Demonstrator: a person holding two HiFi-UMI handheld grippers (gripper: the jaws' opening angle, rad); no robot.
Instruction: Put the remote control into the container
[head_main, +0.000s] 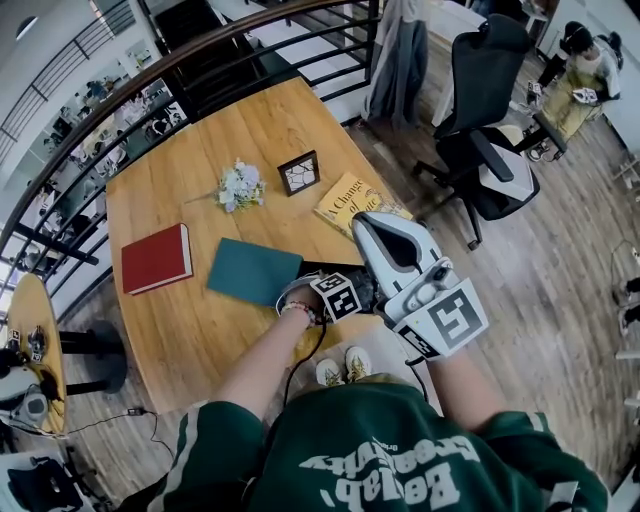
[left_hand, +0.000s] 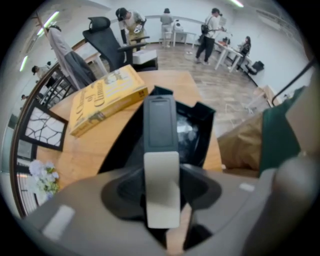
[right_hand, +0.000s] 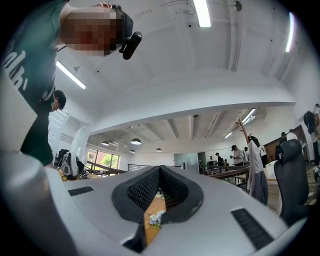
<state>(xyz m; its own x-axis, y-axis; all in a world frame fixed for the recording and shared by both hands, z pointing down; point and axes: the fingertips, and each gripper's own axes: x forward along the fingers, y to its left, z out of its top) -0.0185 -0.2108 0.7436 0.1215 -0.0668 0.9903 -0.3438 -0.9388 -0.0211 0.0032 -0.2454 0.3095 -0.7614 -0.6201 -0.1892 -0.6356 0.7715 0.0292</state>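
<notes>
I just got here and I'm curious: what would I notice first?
Probably the remote control, pinched in the left gripper right over the open black container at the edge of the wooden table. Next comes the big white right gripper, shut and empty, held up beside it, and the yellow book lying just behind the container.

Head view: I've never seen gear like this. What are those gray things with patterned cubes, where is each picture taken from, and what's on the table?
A person holds two two-jaw grippers; the patterned cubes are part of them. The head view is from a camera on the person's head, looking down at a table with a red book, a teal book, a yellow book, flowers and a frame. The other two cameras ride on the grippers. The left gripper grips a remote control over a black container; the right gripper is shut and empty.
</notes>
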